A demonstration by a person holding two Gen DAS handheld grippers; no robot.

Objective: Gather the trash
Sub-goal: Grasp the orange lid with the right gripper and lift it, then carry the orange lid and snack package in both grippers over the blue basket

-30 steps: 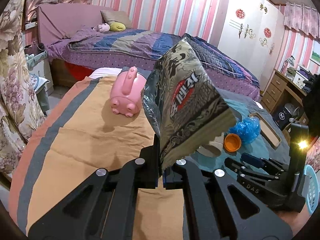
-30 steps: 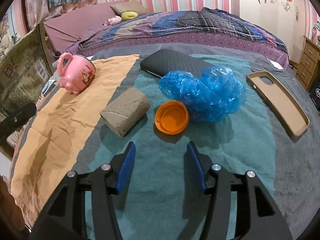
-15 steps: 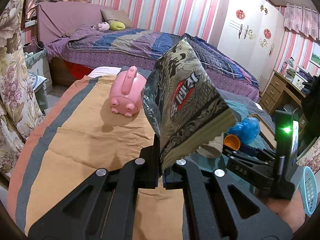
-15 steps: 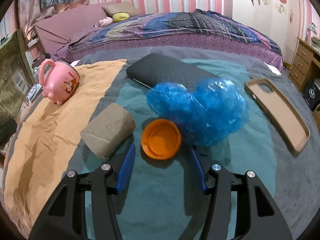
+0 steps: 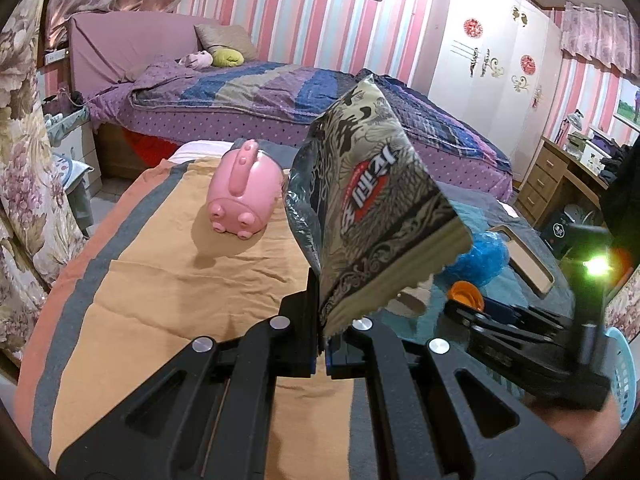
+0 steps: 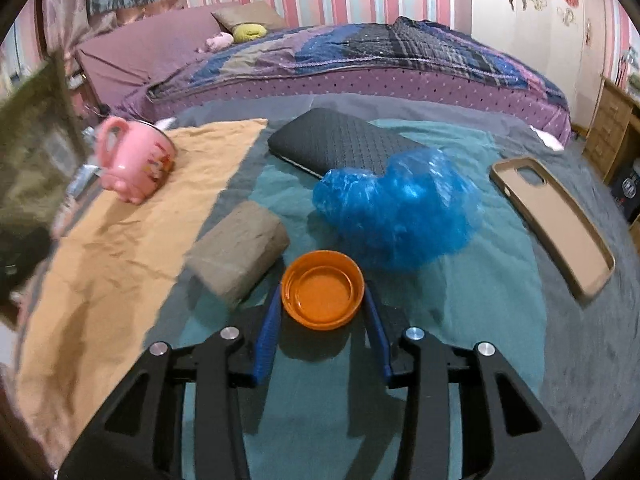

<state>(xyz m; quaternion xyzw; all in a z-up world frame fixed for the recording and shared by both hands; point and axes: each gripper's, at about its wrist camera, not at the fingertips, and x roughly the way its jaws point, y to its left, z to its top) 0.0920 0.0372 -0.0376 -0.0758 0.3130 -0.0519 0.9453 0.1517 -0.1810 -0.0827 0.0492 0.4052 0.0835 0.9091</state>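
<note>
Between right gripper (image 6: 322, 312) jaws | orange lid (image 6: 322, 289) | unclamped

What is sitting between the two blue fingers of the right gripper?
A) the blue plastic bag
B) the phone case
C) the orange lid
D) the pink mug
C: in the right wrist view, the orange lid lies between the open fingers of the right gripper, not yet squeezed.
</note>
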